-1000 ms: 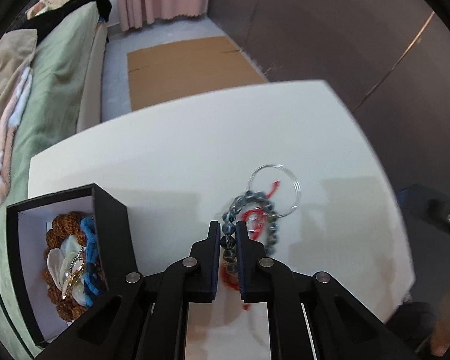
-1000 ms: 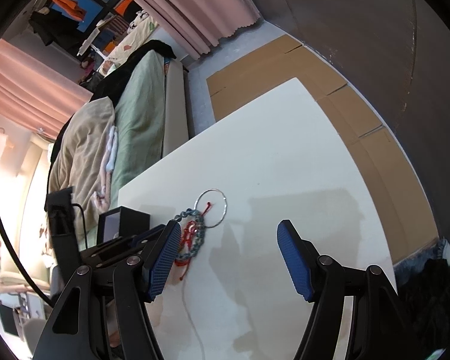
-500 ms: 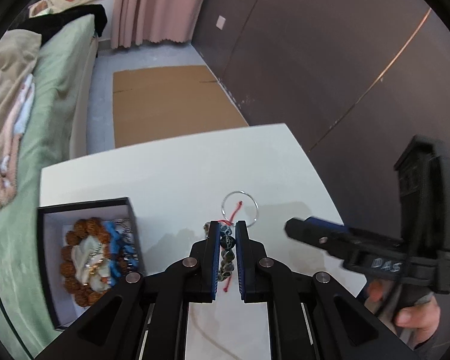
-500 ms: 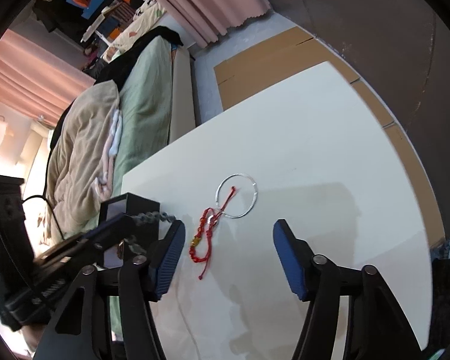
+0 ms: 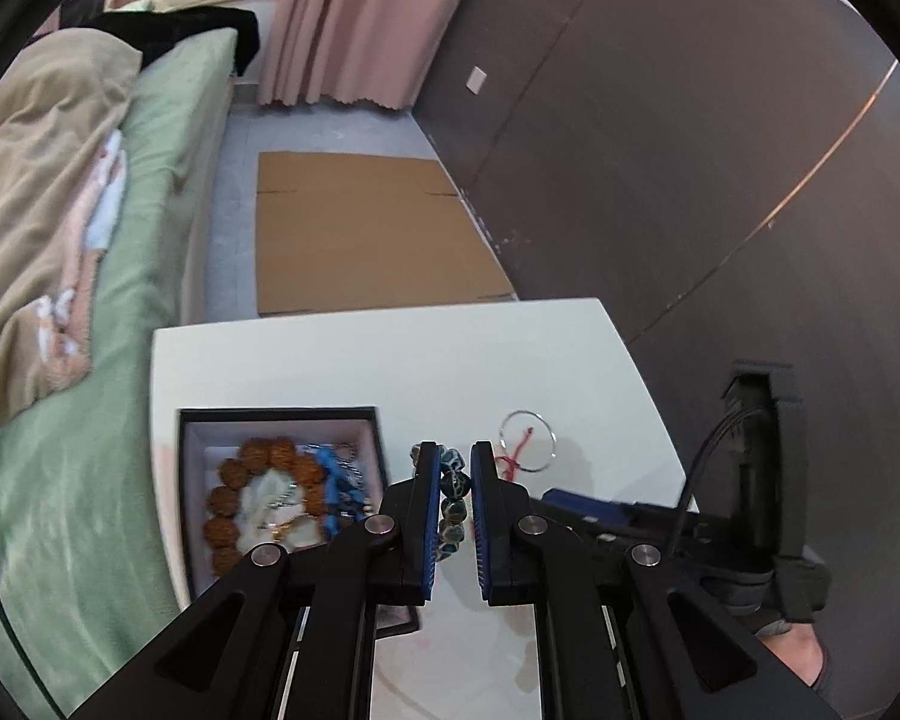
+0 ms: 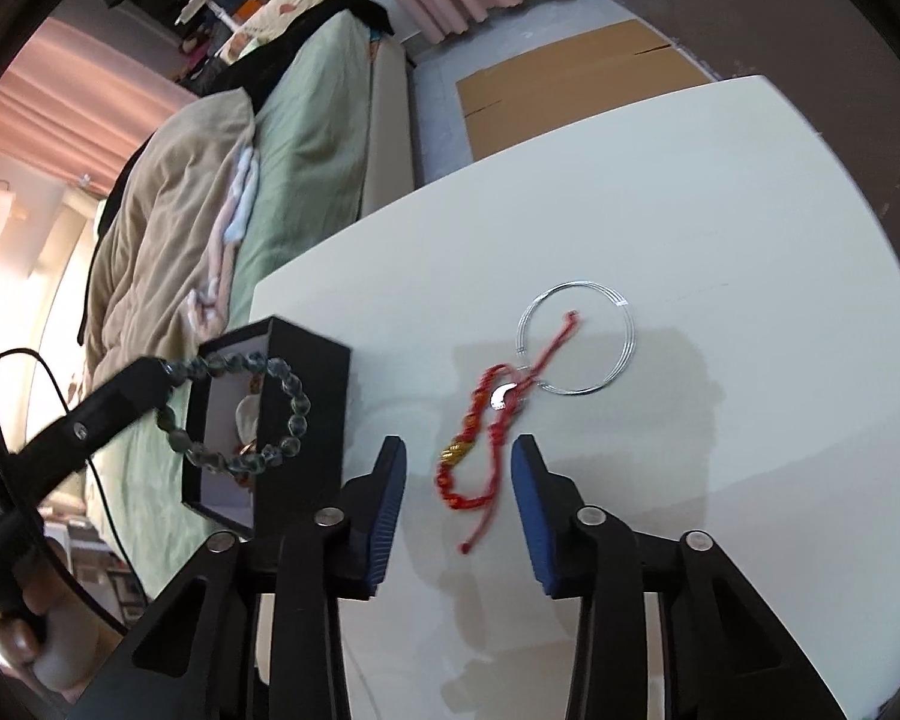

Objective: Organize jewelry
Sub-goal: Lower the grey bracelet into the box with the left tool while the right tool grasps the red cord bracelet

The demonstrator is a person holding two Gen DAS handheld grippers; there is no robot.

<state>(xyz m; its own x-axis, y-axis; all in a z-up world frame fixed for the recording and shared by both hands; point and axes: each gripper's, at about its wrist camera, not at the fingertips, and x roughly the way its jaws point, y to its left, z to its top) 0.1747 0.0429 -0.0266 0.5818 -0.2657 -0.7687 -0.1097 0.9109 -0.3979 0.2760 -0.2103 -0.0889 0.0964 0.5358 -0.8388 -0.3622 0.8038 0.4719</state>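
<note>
My left gripper (image 5: 453,462) is shut on a dark blue-grey bead bracelet (image 5: 455,498) and holds it in the air. In the right wrist view the bracelet (image 6: 294,405) hangs as a loop beside and over the open black jewelry box (image 6: 306,414). The box (image 5: 282,417) holds a brown bead bracelet (image 5: 258,456), a blue bracelet and pale pieces. My right gripper (image 6: 457,456) is open, its jaws on either side of a red cord bracelet (image 6: 486,438) on the white table (image 6: 720,228). A silver wire bangle (image 6: 576,339) lies just beyond.
A bed with a green cover (image 5: 150,252) and beige blanket runs along the table's left. Flat cardboard (image 5: 360,234) lies on the floor behind the table. A dark wall (image 5: 690,120) stands at the right.
My left gripper has lifted the bead bracelet off the table and carried it left to the box. My right gripper has narrowed and come down around the red cord bracelet.
</note>
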